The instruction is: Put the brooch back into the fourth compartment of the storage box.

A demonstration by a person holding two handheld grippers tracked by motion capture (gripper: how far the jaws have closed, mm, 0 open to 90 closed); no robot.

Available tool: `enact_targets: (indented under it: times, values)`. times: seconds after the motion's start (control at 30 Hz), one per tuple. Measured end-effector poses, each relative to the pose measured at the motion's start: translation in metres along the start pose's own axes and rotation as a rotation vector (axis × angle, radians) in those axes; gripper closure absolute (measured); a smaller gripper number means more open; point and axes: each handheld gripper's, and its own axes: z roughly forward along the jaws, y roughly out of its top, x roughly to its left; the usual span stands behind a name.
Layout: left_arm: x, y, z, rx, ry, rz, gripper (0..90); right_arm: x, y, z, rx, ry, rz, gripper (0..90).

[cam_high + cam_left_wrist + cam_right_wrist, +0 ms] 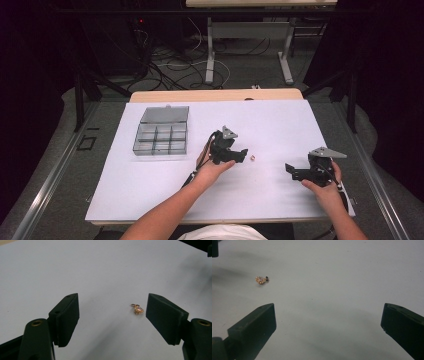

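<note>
A tiny gold charm (253, 158) lies on the white table sheet (270, 125) between the two hands. My left gripper (242, 153) is just left of it, open; in the left gripper view the charm (137, 309) lies close to the right jaw's inner face, with the left gripper (112, 315) wide apart around it. My right gripper (290, 171) hovers farther right and nearer the front edge, open and empty. In the right gripper view the charm (261, 279) rests ahead and to the left of the right gripper (328, 322).
A clear plastic compartment box (161, 137) with its lid folded back sits on the sheet's left side. Beyond the table's far wooden edge (215, 95) are cables and another table's legs on the floor.
</note>
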Motion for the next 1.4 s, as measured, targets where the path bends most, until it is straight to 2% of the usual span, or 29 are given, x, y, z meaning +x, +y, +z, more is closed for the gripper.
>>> enact_targets:
  times: [0.17, 0.2, 0.33, 0.43, 0.47, 0.53, 0.67, 1.0, 1.03, 1.23, 1.3, 1.4]
  values:
    - [0.0, 0.001, 0.006, -0.021, -0.023, -0.001, 28.9, 0.0, 0.0, 0.0, 0.001, -0.001, -0.001, 0.0]
    - [-0.001, 0.001, 0.008, -0.037, -0.039, -0.012, 28.9, 0.0, 0.0, 0.0, 0.001, -0.001, 0.001, 0.0]
    - [-0.002, 0.002, 0.011, -0.038, -0.045, -0.001, 28.9, -0.001, 0.0, 0.0, 0.003, 0.001, 0.002, 0.0]
    - [-0.004, 0.002, 0.014, -0.02, -0.045, 0.005, 29.0, 0.0, 0.0, 0.001, -0.002, -0.006, 0.001, 0.0]
    - [-0.006, 0.002, 0.016, -0.034, -0.044, -0.01, 29.0, -0.001, 0.0, 0.0, 0.003, 0.0, -0.001, 0.0]
    - [-0.006, 0.003, 0.018, -0.015, -0.049, 0.001, 29.8, -0.001, 0.0, 0.0, 0.004, 0.002, -0.006, 0.0]
    - [-0.007, 0.003, 0.021, -0.008, -0.056, -0.002, 31.4, 0.0, -0.001, 0.001, 0.005, -0.001, -0.002, 0.0]
    - [-0.013, 0.002, 0.03, 0.005, -0.04, 0.022, 30.9, -0.001, -0.001, 0.001, 0.006, 0.002, -0.006, 0.0]
    - [-0.013, 0.002, 0.032, -0.003, -0.049, 0.021, 31.2, -0.001, 0.0, 0.001, 0.006, 0.001, -0.01, 0.0]
    - [-0.017, 0.0, 0.038, 0.017, -0.068, 0.013, 31.4, -0.001, -0.001, 0.001, 0.007, 0.0, -0.01, 0.0]
    - [-0.018, 0.0, 0.04, 0.019, -0.067, 0.025, 32.4, -0.001, -0.001, 0.001, 0.005, 0.002, -0.007, 0.0]
    - [-0.019, -0.002, 0.042, 0.038, -0.073, 0.022, 33.7, -0.001, -0.001, 0.001, 0.005, 0.001, -0.005, 0.0]
